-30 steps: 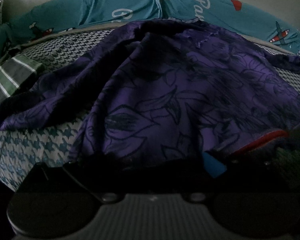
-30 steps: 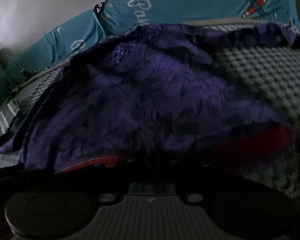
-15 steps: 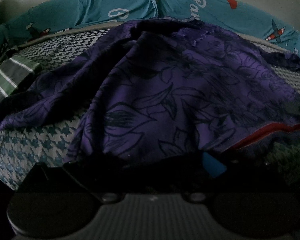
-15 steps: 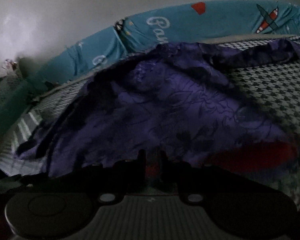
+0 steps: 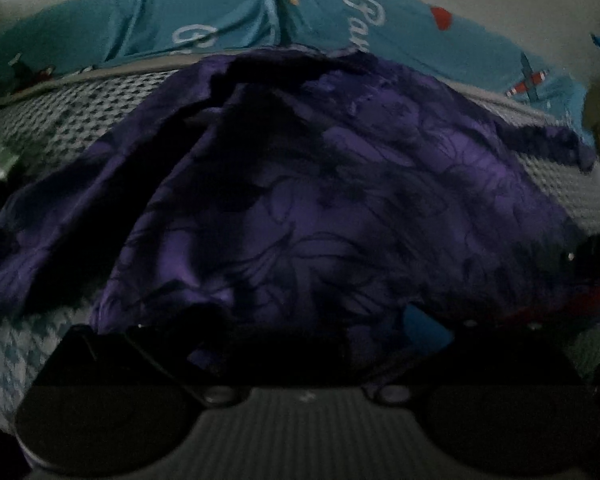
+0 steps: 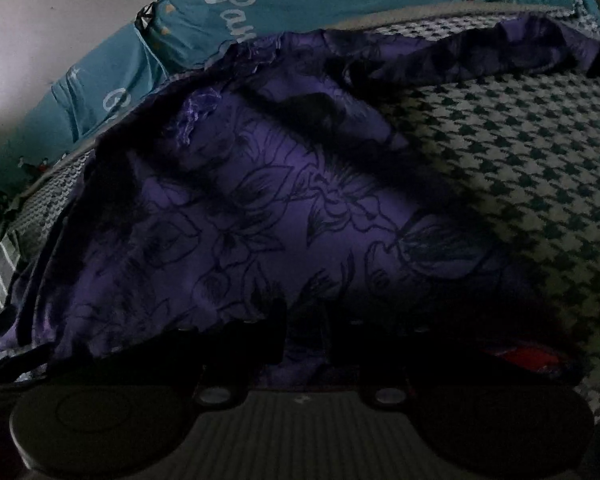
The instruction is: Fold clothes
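Note:
A purple garment (image 5: 300,208) with dark flower outlines lies spread and rumpled on a houndstooth bedsheet (image 6: 520,152). Its near hem drapes over the front of my left gripper (image 5: 300,336) and hides the fingers; the cloth stays gathered there as if pinched. A blue pad (image 5: 424,328) pokes out beside it. In the right wrist view the same garment (image 6: 284,216) runs down to my right gripper (image 6: 302,320). Its two dark fingers stand a little apart, jaws opening, with a strip of purple cloth loose between them. A red lining (image 6: 532,356) shows at the hem on the right.
A teal printed bumper cushion (image 5: 228,20) (image 6: 112,68) runs along the bed's far edge under a pale wall. A green striped cloth (image 6: 0,264) lies at the left edge. Bare houndstooth sheet stretches to the right of the garment.
Both hands have shifted sideways, the left with the hem still at it. The right fingers, first buried in cloth, now show and stand slightly apart. The striped cloth has nearly left the left view.

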`<act>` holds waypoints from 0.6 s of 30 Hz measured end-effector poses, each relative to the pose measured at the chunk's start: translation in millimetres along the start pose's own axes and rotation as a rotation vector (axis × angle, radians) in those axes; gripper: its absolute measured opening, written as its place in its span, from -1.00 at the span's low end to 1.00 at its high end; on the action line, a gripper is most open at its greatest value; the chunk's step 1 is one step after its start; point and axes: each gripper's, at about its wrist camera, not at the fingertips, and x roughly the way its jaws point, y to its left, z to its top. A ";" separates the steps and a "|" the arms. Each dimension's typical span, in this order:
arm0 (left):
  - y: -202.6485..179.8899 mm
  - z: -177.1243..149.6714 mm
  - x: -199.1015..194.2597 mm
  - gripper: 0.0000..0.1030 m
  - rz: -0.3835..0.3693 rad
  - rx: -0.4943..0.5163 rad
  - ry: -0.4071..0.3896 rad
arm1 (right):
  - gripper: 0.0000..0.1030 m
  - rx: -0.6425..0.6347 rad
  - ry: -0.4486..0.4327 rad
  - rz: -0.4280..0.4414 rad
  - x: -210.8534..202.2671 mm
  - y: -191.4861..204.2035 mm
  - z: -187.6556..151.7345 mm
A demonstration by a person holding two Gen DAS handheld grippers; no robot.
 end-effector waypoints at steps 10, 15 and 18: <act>-12.6 -10.1 -8.7 1.00 -0.100 0.091 0.035 | -0.64 0.003 0.115 0.082 -16.2 3.9 -17.9; -18.1 -18.2 -16.4 1.00 -0.112 0.133 0.037 | -0.63 -0.008 0.137 0.092 -24.3 1.5 -32.4; -19.3 -23.0 -19.8 1.00 -0.104 0.158 0.043 | -0.63 -0.015 0.160 0.089 -26.7 1.5 -41.7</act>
